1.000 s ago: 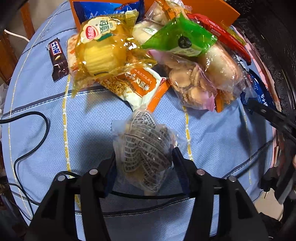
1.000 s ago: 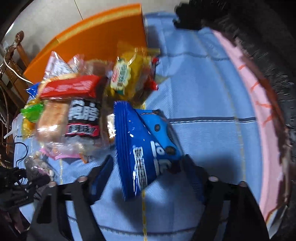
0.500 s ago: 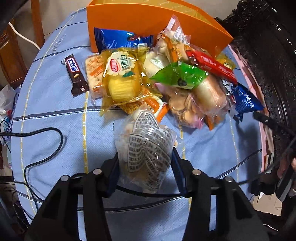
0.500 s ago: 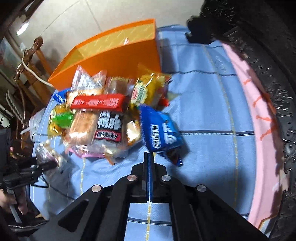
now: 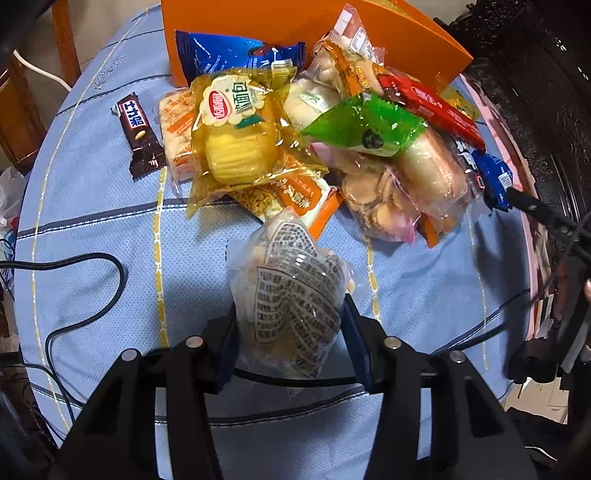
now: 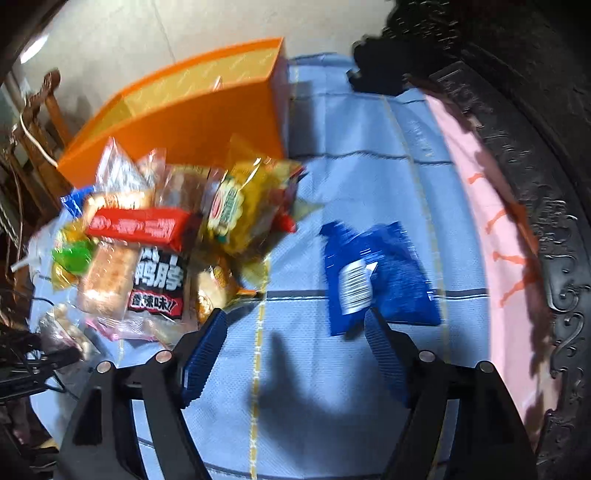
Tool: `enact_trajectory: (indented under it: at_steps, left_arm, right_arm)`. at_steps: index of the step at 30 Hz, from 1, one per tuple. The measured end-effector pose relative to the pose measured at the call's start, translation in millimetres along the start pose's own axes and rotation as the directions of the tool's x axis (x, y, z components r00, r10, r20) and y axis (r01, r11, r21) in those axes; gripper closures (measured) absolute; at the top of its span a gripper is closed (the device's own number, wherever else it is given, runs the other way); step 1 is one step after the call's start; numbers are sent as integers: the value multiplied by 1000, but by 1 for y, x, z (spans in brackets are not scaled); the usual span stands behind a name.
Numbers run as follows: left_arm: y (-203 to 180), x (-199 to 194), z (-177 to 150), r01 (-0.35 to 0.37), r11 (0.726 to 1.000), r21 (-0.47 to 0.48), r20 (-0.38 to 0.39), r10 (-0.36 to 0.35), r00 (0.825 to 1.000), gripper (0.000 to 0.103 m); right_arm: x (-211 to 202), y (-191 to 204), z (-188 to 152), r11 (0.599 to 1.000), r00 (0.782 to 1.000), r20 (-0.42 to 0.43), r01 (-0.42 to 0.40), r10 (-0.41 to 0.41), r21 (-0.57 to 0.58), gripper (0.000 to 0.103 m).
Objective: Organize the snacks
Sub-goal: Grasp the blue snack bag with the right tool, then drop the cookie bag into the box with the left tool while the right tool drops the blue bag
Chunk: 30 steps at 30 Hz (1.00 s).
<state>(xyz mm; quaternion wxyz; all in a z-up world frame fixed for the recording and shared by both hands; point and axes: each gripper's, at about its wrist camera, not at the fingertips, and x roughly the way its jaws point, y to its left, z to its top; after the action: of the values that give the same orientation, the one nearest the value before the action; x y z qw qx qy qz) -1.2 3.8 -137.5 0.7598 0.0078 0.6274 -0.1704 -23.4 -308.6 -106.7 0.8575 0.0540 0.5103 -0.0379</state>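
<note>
Snacks (image 5: pixel 332 122) are still heaped against the front of the orange box (image 5: pixel 258 22), but two have changed: the clear printed packet (image 5: pixel 291 295), pulled out of the heap, is now clamped in my left gripper (image 5: pixel 290 332) and lifted nearer me, while my right gripper (image 6: pixel 295 332), shut empty a moment ago, is opening wide with the blue packet (image 6: pixel 380 273) loose by its right finger, apart from the heap. Both should go into the box next. A blue checked cloth (image 5: pixel 92 221) covers the table; carved dark wood borders it.

Overhead light gives glare on the snack wrappers (image 5: pixel 240 122) and dark shadows on the tablecloth (image 6: pixel 295 369); the right view is motion-blurred, edges bend.
</note>
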Motion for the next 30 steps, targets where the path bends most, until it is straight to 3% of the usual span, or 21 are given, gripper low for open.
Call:
enact_trajectory:
  at_steps: [2, 4, 7, 10, 12, 13, 14, 15, 18, 23, 30]
  left_arm:
    - [-3, 3, 3, -3, 1000, 5, -2, 3, 1000, 54]
    - [-6, 10, 4, -6, 1000, 8, -17, 6, 1000, 54]
    - [-8, 19, 4, -6, 1000, 7, -40, 6, 999, 54]
    - [-5, 23, 5, -6, 1000, -5, -47, 6, 999, 53]
    - [-5, 25, 5, -9, 1000, -5, -49, 9, 999, 52]
    - [-5, 25, 5, -12, 1000, -3, -50, 12, 999, 50]
    - [-5, 26, 4, -14, 1000, -2, -50, 14, 999, 49]
    - [-5, 27, 4, -16, 1000, -2, -51, 16, 999, 49]
    - [-7, 28, 3, -13, 1000, 0, -44, 13, 999, 50]
    - [-1, 15, -1, -11, 1000, 1, 0, 11, 1000, 56]
    - [-6, -34, -1, -16, 999, 46, 155, 8, 988, 57]
  right_arm:
    - [-8, -9, -1, 999, 999, 26, 38, -38, 15, 24]
    - [-8, -21, 1, 996, 994, 65, 85, -86, 26, 16]
    - [16, -25, 9, 993, 993, 12, 120, -119, -15, 15]
    - [37, -25, 21, 981, 982, 23, 188, -187, -57, 15]
    - [57, -28, 30, 983, 984, -20, 178, -180, -50, 15]
    - [67, -27, 33, 982, 982, -50, 182, -185, -59, 16]
    - [80, -27, 34, 979, 976, -94, 192, -198, -72, 24]
    - [83, -27, 35, 982, 977, -104, 179, -185, -68, 35]
    - [79, -29, 37, 986, 982, -95, 161, -163, -38, 43]
    - [41, -28, 30, 995, 995, -12, 102, -101, 17, 44]
    - [-13, -15, 22, 999, 997, 83, -11, 7, 45, 44]
